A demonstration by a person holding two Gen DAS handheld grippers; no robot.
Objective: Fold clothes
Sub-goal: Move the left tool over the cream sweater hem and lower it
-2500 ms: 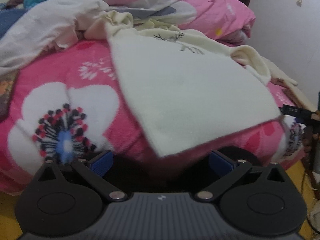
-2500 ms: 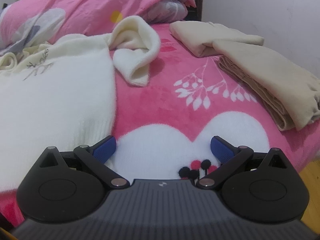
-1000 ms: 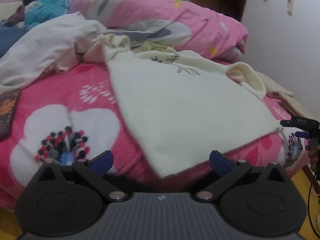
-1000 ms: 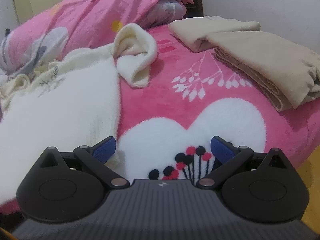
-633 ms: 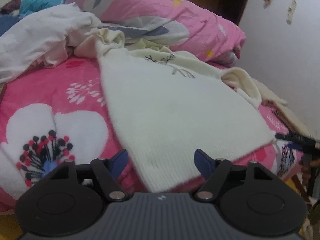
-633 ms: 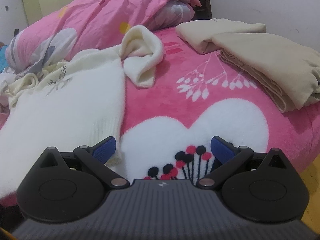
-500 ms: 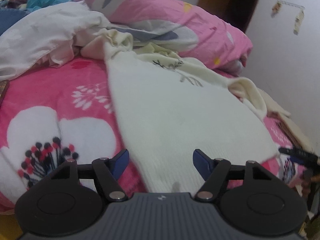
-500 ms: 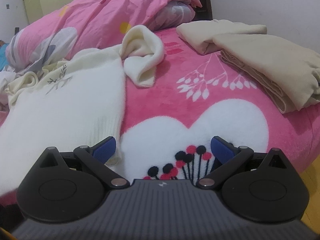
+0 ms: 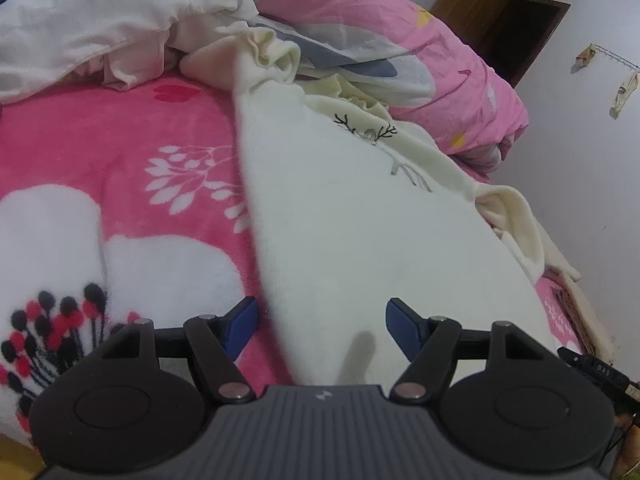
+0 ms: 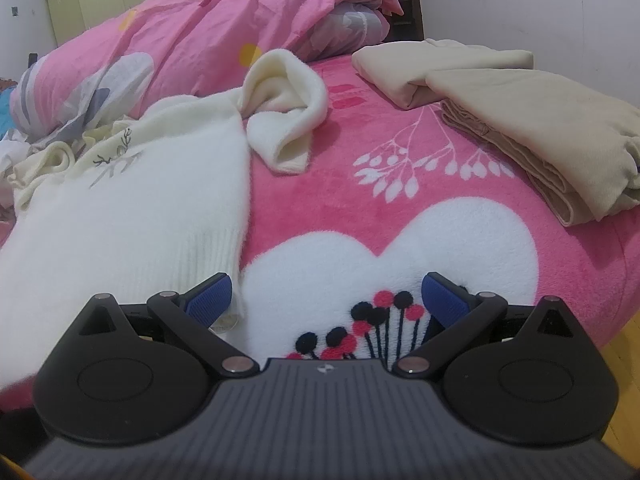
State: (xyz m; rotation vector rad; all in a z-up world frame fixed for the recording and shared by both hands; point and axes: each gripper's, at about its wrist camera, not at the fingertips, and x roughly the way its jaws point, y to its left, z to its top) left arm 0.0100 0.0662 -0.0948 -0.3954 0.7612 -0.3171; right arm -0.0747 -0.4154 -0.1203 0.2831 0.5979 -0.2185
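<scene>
A cream knit sweater (image 9: 360,220) with a small deer motif lies flat on the pink flowered blanket (image 9: 100,140). My left gripper (image 9: 320,316) hovers over its near hem corner, jaws partly apart. The knit lies between the blue pads without being pinched. In the right wrist view the same sweater (image 10: 140,200) spreads at the left, one sleeve (image 10: 288,120) bunched up beside it. My right gripper (image 10: 326,292) stands open over the blanket's white flower, its left finger next to the ribbed hem corner.
Folded beige garments (image 10: 520,112) are stacked at the bed's right edge. A pink duvet (image 10: 200,32) is heaped at the back. Loose white clothes (image 9: 100,20) pile at the far left. Yellow floor (image 10: 624,336) shows beyond the bed's edge.
My left gripper has narrowed its jaws and moved forward over the sweater's hem corner, rolling a little. The right gripper has stayed put and open.
</scene>
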